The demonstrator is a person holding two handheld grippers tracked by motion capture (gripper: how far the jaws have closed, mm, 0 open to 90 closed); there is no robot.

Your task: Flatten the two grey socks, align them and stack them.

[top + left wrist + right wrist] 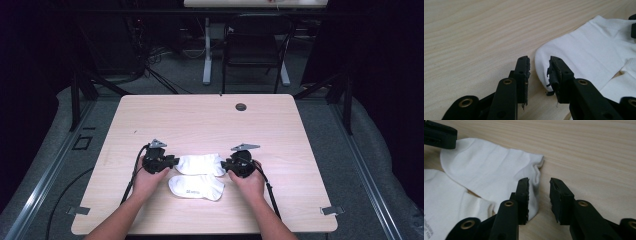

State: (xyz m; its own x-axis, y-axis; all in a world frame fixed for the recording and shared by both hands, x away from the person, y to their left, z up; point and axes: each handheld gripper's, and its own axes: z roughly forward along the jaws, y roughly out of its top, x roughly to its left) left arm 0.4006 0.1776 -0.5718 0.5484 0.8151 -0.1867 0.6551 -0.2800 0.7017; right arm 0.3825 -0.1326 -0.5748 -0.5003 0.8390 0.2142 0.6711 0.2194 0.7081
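Black fingers, left: left gripper (539, 72) stands part open, gap clear, nothing clamped; the toe end of the upper sock (586, 55) lies just ahead, at the gap.
Black fingers, right: right gripper (539, 192) part open too, nothing held; the upper sock's cuff edge lies by its left finger (523, 195), pads not pressing on it.
Hands: left hand (147, 181) and right hand (250, 184) come in from the near edge, one gripper at each end of the upper sock.
Upper sock: white, flat on the worktop (200, 120), lying crosswise between the two grippers, near the middle of the near half.
Lower sock (196, 187): white, small grey print on it, just toward the person from the upper sock; the two overlap at one end in the gripper views.
Containers: none on the worktop; both socks lie loose on the wood.
Worktop: pale wood grain, round cable hole (241, 106) near the far edge.
Beyond: dark chair (255, 47) and a white desk leg (207, 50) on the floor behind.
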